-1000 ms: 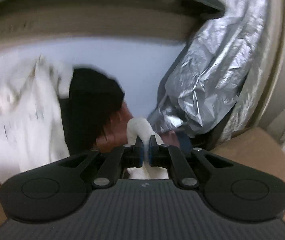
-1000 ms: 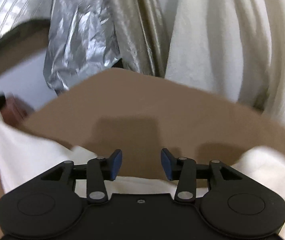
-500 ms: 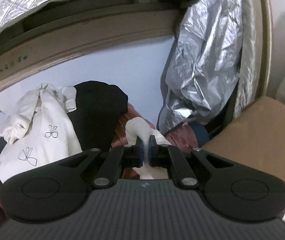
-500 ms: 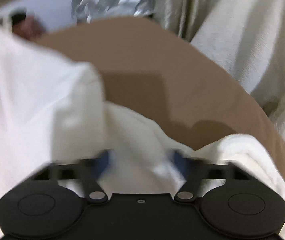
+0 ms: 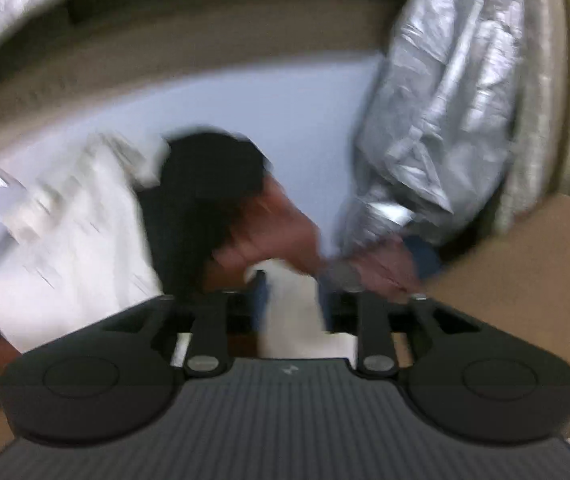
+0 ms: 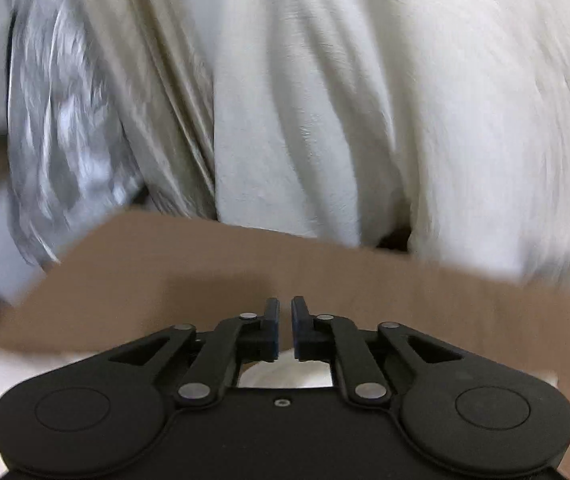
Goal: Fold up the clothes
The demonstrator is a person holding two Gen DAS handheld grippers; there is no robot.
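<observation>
In the left wrist view, the left gripper has just let go: half a second ago its jaws were pinched tight on a fold of the white garment, and now they are opening, standing apart with the cloth running loose between them and neither pad clearly pressing it (the frame is blurred, so a light touch on one side cannot be ruled out). Beyond the jaws, to their left, lies the heap of clothes still to do, a pale printed top against a black garment; to their right hangs crinkled silver sheeting, with the brown desk below it.

In the right wrist view, the right gripper has swung away from the cloth it was reaching over. Its jaws, drawn in to a narrow gap, are easing open slightly with nothing between the tips; bare desk lies just ahead of them, a bit of white cloth shows beneath the jaws' base, and a cream curtain fills the background.

Both releases suggest a fold has just been laid down, and the next grasp is yet to be chosen.
</observation>
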